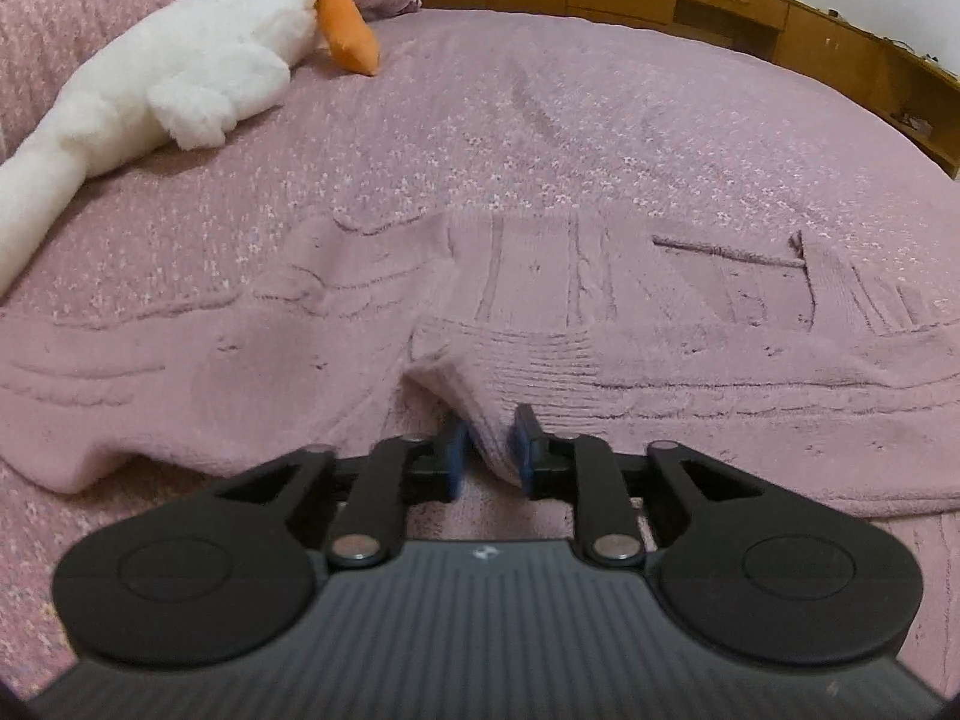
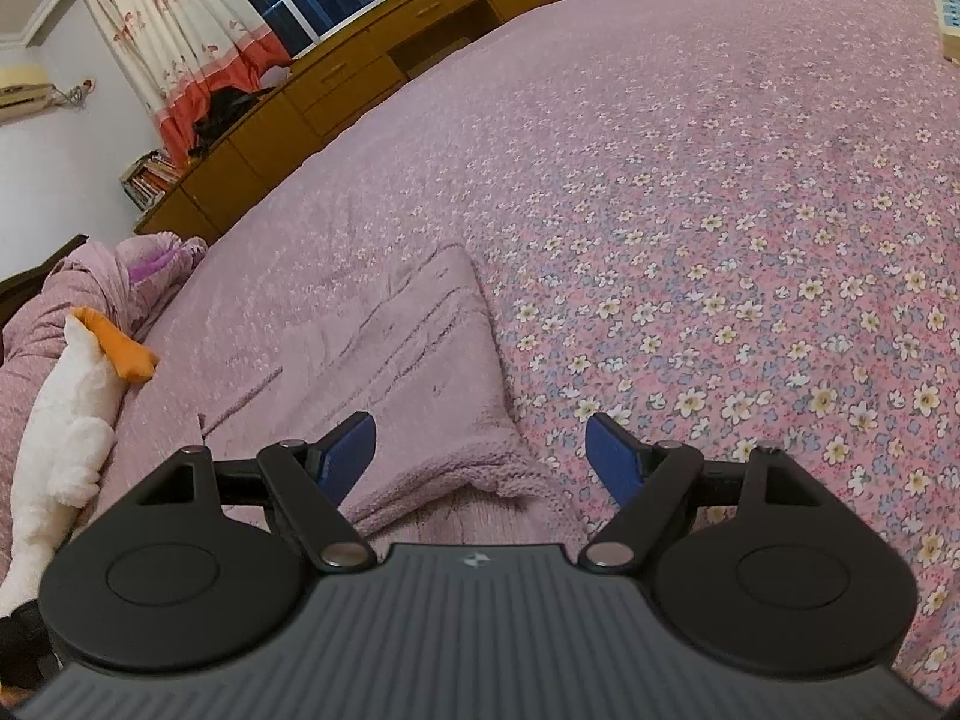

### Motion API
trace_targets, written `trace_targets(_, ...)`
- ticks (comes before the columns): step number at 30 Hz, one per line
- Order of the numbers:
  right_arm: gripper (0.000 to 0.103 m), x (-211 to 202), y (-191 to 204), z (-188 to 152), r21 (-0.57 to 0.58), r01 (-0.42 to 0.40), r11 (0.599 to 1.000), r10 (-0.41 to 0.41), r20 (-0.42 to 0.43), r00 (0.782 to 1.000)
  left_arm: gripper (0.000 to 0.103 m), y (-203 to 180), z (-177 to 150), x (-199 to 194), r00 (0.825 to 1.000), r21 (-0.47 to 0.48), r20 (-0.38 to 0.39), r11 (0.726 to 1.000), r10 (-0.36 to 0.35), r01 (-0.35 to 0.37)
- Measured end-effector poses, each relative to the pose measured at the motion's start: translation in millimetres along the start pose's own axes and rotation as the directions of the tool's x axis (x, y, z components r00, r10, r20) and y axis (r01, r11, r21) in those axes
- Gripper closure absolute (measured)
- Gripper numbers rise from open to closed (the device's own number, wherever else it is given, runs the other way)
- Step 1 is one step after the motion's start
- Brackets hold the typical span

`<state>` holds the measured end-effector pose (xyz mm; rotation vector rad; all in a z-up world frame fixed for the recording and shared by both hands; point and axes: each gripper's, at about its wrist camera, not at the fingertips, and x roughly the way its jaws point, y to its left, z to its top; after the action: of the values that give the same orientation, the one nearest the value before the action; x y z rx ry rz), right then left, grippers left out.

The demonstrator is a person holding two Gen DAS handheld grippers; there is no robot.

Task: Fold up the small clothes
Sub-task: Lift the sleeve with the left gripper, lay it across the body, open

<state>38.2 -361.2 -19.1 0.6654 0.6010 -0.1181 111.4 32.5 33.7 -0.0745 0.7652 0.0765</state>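
pink knit sweater (image 1: pixel 540 312) spread on floral bedspread (image 2: pixel 750 210), plush toy (image 1: pixel 180 78) at 10 o'clock; left gripper (image 1: pixel 492 450) has hem fold between barely parted pads; right gripper (image 2: pixel 480 456) released, hovering over sweater edge; soft, floppy, light; best taken at hem corners.

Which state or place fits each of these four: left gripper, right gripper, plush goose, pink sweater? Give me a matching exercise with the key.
Things:
1. left gripper
2. right gripper
3. plush goose
4. pink knit sweater

States or places:
A. lies along the head end of the bed, orange beak toward the pillow
B. jaws wide apart, nothing between the pads
C. spread flat across the floral bedspread
D. jaws narrow, a fold of knit between the blue pads

Pairs: 1-D, 2-B, 3-A, 4-C
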Motion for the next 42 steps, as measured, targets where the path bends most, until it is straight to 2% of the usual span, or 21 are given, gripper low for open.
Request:
trace_targets(5, 0.020, 3.2, 5.4, -1.2, -0.024, 0.004, 1.000, -0.004, -0.007, 1.000, 0.072, 11.8, 4.6, -16.0, 0.999, -0.040, 0.019, 0.998, -0.040, 0.041)
trace_targets(9, 0.021, 8.4, 14.1, 6.6, -0.034, -0.034, 0.999, 0.032, -0.033, 0.999, 0.072, 23.2, 12.5, -19.0, 0.999, -0.047, 0.040, 0.999, -0.019, 0.021)
trace_targets(12, 0.021, 13.4, 28.6, 25.2, -0.109, -0.024, 0.994, 0.024, -0.001, 1.000, 0.071, 27.3, 18.5, -12.7, 0.999, -0.043, 0.031, 0.999, -0.010, 0.011)
trace_targets(17, 0.021, 49.2, 47.3, 54.1, -0.254, -0.002, 0.967, 0.006, 0.017, 1.000, 0.071, 22.8, 21.5, 14.0, 0.999, -0.039, -0.038, 0.999, 0.011, -0.012)
trace_targets(18, 0.021, 59.3, 49.0, 58.2, -0.268, 0.004, 0.963, 0.000, 0.014, 1.000, 0.068, 22.5, 20.6, 17.8, 0.999, -0.041, -0.043, 0.999, 0.021, -0.022)
trace_targets(24, 0.023, 108.3, 41.1, 66.2, -0.236, -0.002, 0.972, -0.002, -0.015, 1.000, 0.060, 18.8, 18.3, 25.7, 0.999, -0.018, -0.006, 0.999, 0.033, -0.033)
trace_targets(25, 0.036, 112.7, 39.9, 65.5, -0.238, 0.001, 0.971, -0.005, -0.018, 1.000, 0.060, 17.8, 18.4, 26.7, 1.000, -0.010, -0.002, 0.999, 0.031, -0.031)
trace_targets(26, 0.056, 117.4, 39.5, 64.9, -0.246, 0.003, 0.969, -0.009, -0.023, 1.000, 0.060, 17.0, 18.2, 27.7, 1.000, -0.004, 0.004, 1.000, 0.025, -0.025)
trace_targets(27, 0.062, 120.7, 41.3, 62.4, -0.261, 0.014, 0.965, -0.022, -0.029, 0.999, 0.060, 16.5, 18.4, 28.1, 1.000, 0.001, 0.007, 1.000, 0.019, -0.019)
trace_targets(29, 0.087, 121.4, 46.1, 58.9, -0.307, 0.023, 0.951, -0.028, -0.013, 1.000, 0.064, 14.7, 17.7, 29.2, 1.000, 0.013, 0.021, 1.000, -0.001, 0.000)
trace_targets(30, 0.090, 119.4, 48.5, 58.5, -0.325, 0.018, 0.946, -0.019, 0.000, 1.000, 0.080, 13.3, 17.3, 29.1, 1.000, 0.020, 0.029, 1.000, -0.011, 0.010)
trace_targets(31, 0.092, 116.8, 51.0, 57.8, -0.334, 0.018, 0.942, -0.013, 0.018, 1.000, 0.087, 11.5, 16.7, 28.4, 0.999, 0.028, 0.041, 0.999, -0.025, 0.024)
trace_targets(35, 0.093, 101.6, 56.6, 56.9, -0.353, 0.090, 0.931, -0.039, 0.151, 0.988, 0.088, 0.3, 17.0, 17.8, 0.990, 0.067, 0.141, 0.998, -0.025, 0.016)
trace_targets(37, 0.093, 107.8, 55.1, 57.4, -0.369, 0.118, 0.922, -0.070, 0.143, 0.987, 0.088, -5.3, 19.1, 21.0, 0.990, 0.088, 0.141, 0.996, -0.017, 0.004)
trace_targets(40, 0.093, 121.9, 52.1, 52.1, -0.385, 0.158, 0.909, -0.129, 0.100, 0.987, 0.085, -8.6, 19.0, 36.6, 0.996, 0.109, 0.086, 0.994, 0.010, -0.019)
trace_targets(42, 0.092, 130.5, 50.2, 51.2, -0.388, 0.169, 0.906, -0.151, 0.076, 0.986, 0.078, -7.1, 16.8, 42.2, 0.997, 0.108, 0.075, 0.994, 0.021, -0.029)
